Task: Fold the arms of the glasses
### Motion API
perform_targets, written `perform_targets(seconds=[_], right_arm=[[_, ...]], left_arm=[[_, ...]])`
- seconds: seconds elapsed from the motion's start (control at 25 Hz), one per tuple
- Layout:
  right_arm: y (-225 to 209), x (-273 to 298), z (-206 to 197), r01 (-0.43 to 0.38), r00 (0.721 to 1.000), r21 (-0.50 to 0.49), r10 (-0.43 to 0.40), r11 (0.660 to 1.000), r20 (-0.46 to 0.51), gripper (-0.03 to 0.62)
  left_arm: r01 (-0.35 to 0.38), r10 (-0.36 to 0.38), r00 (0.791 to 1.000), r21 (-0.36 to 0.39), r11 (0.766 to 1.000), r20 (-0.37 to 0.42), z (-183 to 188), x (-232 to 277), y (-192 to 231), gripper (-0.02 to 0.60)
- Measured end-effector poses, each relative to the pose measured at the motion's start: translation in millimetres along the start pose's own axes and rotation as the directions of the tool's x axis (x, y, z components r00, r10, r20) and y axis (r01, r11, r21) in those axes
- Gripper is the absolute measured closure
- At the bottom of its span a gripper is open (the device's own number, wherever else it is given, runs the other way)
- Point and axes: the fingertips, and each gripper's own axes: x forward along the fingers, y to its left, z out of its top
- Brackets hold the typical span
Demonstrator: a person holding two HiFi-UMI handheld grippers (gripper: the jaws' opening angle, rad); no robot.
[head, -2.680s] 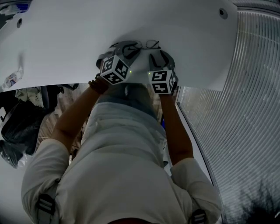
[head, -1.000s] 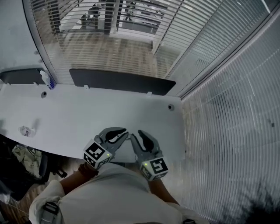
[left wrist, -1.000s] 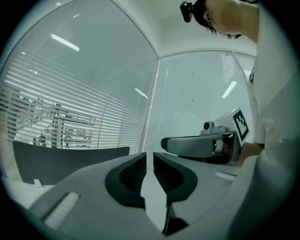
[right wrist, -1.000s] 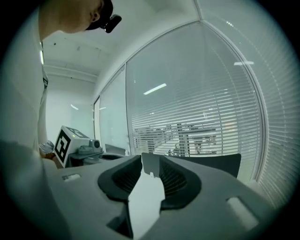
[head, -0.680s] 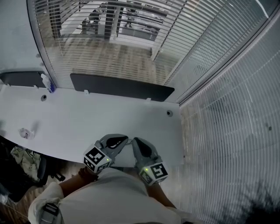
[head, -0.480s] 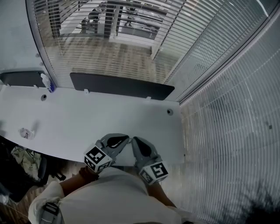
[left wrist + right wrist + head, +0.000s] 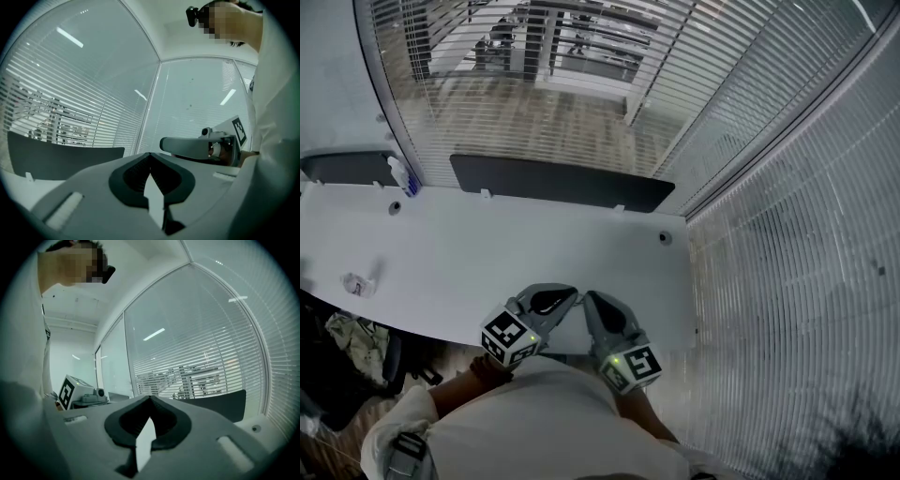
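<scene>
Hovering at table's [image 7: 469, 248] near edge: left tongs [image 7: 572, 298], right tongs [image 7: 590, 299], both closed tight, empty, apart a second ago; dark panel [image 7: 553, 180] lines far edge.

An office: a long white desk [image 7: 487, 253] with a dark divider panel [image 7: 553, 178] beside blind-covered glass walls [image 7: 787, 234].

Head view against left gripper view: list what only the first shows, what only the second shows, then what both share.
Only the head view: a small pale bottle at the white desk's far left, a round cable hole, and the black-and-white marker cube on the left gripper.
Only the left gripper view: that gripper's grey jaws seen head-on, shut on nothing, and ceiling light strips.
Both: the right gripper, the dark grey panel and the slatted blinds.
</scene>
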Motion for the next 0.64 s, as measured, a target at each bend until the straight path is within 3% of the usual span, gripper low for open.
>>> perform_targets(seconds=[0.64], right_arm=[[-7.2, -5.8, 4.8, 0.002, 1.0, -0.017, -0.001, 1.0, 0.011, 0.594]], left_arm=[[-0.002, 0.002, 1.0, -0.001, 1.0, -0.004, -1.4, 10.1, -5.6, 0.578]])
